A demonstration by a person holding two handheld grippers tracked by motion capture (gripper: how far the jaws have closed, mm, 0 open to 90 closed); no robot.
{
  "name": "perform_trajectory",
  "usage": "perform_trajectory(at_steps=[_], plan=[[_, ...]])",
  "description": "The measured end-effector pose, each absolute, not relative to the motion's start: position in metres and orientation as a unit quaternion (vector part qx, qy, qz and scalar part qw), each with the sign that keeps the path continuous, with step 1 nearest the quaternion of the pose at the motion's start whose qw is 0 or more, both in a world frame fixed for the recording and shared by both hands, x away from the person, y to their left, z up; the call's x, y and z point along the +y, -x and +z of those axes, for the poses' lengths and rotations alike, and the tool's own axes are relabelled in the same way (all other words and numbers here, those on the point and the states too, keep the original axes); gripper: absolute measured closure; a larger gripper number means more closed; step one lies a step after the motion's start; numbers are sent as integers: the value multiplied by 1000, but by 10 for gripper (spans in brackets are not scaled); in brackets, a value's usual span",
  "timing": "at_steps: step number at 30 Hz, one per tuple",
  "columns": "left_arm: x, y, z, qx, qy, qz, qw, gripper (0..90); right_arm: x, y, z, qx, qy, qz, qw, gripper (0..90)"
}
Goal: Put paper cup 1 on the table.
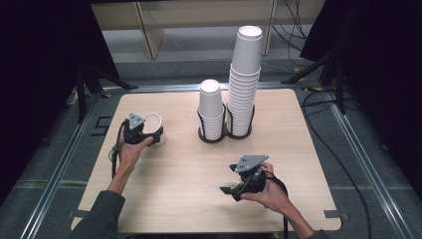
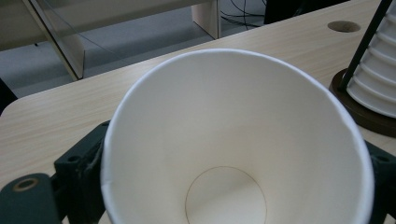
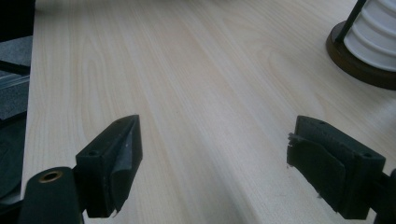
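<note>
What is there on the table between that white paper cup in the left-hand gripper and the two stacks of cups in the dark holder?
Nothing visible. The white paper cup sits between the left gripper's jaws, and only bare light wooden table lies between it and the dark holder with its two cup stacks. The right gripper is nearer the person, off that path.

Wooden table (image 1: 189, 189): cup holder (image 1: 219, 137), paper cup (image 1: 152, 124).
</note>
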State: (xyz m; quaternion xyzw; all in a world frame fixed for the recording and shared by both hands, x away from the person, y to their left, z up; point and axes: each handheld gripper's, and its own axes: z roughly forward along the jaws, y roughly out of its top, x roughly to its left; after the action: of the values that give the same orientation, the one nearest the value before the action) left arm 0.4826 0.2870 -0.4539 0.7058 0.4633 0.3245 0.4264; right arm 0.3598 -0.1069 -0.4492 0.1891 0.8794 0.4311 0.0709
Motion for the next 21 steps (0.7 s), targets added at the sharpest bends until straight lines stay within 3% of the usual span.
perform_trajectory(at_steps=[21], plan=[[285,-484,-461,459,-707,312,438,65,-107,-359,-449,881,-181,431,72,180]])
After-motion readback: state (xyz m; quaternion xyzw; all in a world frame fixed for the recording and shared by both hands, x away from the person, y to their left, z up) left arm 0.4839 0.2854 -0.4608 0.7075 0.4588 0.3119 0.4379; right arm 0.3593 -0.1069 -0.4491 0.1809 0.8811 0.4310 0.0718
